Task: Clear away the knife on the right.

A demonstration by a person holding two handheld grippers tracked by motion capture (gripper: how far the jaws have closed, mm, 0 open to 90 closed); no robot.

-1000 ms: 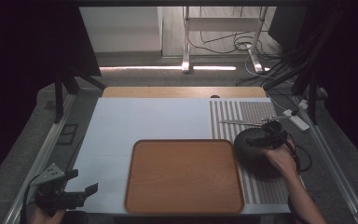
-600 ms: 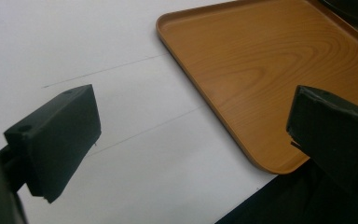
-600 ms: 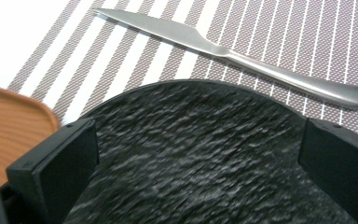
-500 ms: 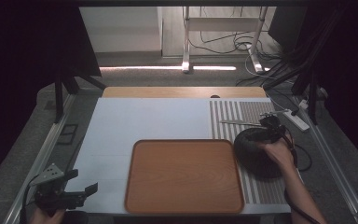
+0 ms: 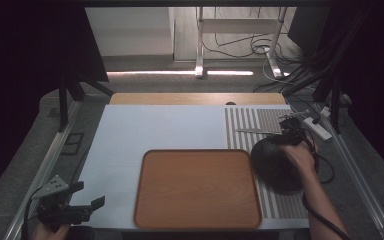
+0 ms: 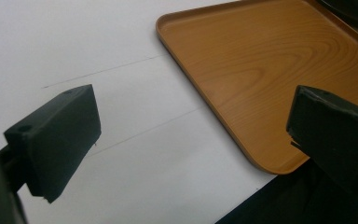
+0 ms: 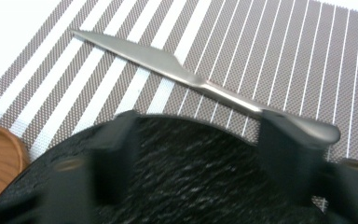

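A round black plate (image 5: 275, 167) with a rough surface lies on the striped placemat (image 5: 260, 120), to the right of the wooden tray (image 5: 197, 187). My right gripper (image 5: 282, 139) sits at the plate's far rim, held by a hand from the right. In the right gripper view the right gripper (image 7: 198, 140) shows blurred jaws that have just been closing, standing apart over the black plate (image 7: 191, 186); no pad visibly presses on it. A steel knife (image 7: 191, 77) lies just beyond. My left gripper (image 5: 87, 195) is open at the near left corner, with nothing between its jaws.
The knife (image 5: 255, 131) lies crosswise on the placemat beyond the plate. In the left gripper view the tray (image 6: 270, 70) is off to the right on the white tabletop (image 6: 98, 46). Cables and a power strip (image 5: 317, 127) lie past the table's right edge.
My right hand and gripper have moved away from the person, toward the plate's far rim. The left gripper has stayed where it was.
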